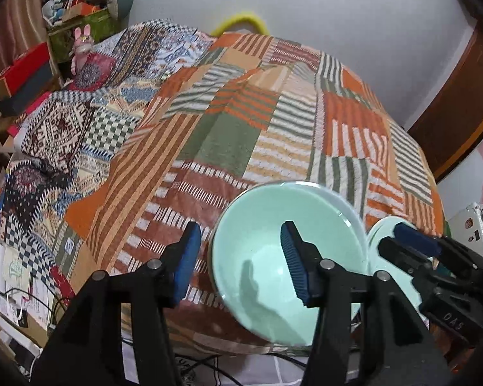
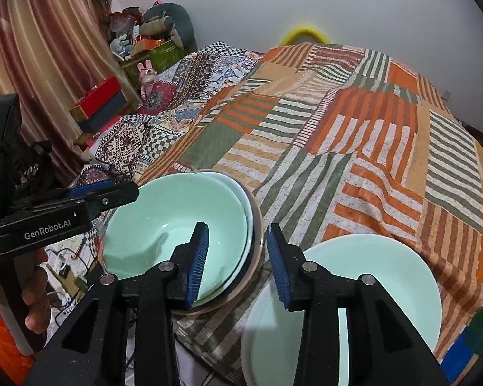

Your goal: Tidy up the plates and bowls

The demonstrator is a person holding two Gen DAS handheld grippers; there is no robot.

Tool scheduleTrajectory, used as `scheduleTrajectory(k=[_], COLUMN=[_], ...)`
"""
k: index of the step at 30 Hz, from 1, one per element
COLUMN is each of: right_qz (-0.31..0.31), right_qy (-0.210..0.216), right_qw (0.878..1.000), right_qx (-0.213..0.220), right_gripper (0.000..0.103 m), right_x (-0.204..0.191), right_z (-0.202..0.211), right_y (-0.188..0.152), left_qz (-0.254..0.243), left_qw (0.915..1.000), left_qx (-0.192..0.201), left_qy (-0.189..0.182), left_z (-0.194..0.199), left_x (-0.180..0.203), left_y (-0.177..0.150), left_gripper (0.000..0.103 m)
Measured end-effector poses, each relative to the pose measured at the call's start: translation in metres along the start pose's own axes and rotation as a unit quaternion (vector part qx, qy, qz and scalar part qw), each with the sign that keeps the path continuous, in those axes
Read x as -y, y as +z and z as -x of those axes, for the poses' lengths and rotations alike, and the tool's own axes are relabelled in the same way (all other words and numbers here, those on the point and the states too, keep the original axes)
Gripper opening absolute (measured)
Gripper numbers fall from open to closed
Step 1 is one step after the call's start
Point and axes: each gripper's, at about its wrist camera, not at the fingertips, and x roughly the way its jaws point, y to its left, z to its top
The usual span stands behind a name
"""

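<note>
We are holding both hand-held grippers, left [image 1: 240,257] and right [image 2: 238,259], apart astride opposite rims of the mint bowl [image 2: 174,222], near 2 plates [image 2: 386,276] on the bed [image 2: 354,135].

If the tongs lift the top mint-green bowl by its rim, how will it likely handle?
The mint-green bowl looks rigid and glossy, so probably slippery against the pads. It sits nested in other bowls on a soft quilt, so the stack may rock or shift. It is likely breakable.

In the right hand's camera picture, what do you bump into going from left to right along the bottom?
A hand holding the left gripper → mint green bowl on top of a stack → right gripper → pale green plate.
</note>
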Motion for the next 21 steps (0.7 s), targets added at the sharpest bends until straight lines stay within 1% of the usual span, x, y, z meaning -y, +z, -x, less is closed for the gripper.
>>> scheduleTrajectory(k=[2, 7, 12, 16, 21], right_qz=[-0.005, -0.020, -0.027, -0.028, -0.034], right_qy=[0.000, 0.011, 0.020, 0.027, 0.035], right_qw=[1.000, 0.999, 0.998, 0.998, 0.996], right_qx=[-0.003, -0.024, -0.046, -0.058, -0.071], right_gripper=[0.043, 0.049, 0.049, 0.049, 0.048], right_x=[0.002, 0.006, 0.007, 0.006, 0.006], right_z=[-0.002, -0.013, -0.027, -0.037, -0.047], right_y=[-0.002, -0.008, -0.012, -0.014, -0.014], left_qz=[0.006, 0.025, 0.039, 0.050, 0.046], left_qw=[0.9999, 0.9987, 0.9966, 0.9938, 0.9932], left_qx=[-0.012, -0.044, -0.068, -0.085, -0.088], left_qy=[0.001, -0.007, -0.025, -0.051, -0.061], left_z=[-0.006, -0.024, -0.040, -0.054, -0.062], left_x=[-0.004, -0.019, -0.027, -0.029, -0.025], left_y=[-0.005, -0.019, -0.027, -0.030, -0.030], left_gripper=[0.051, 0.051, 0.051, 0.051, 0.051])
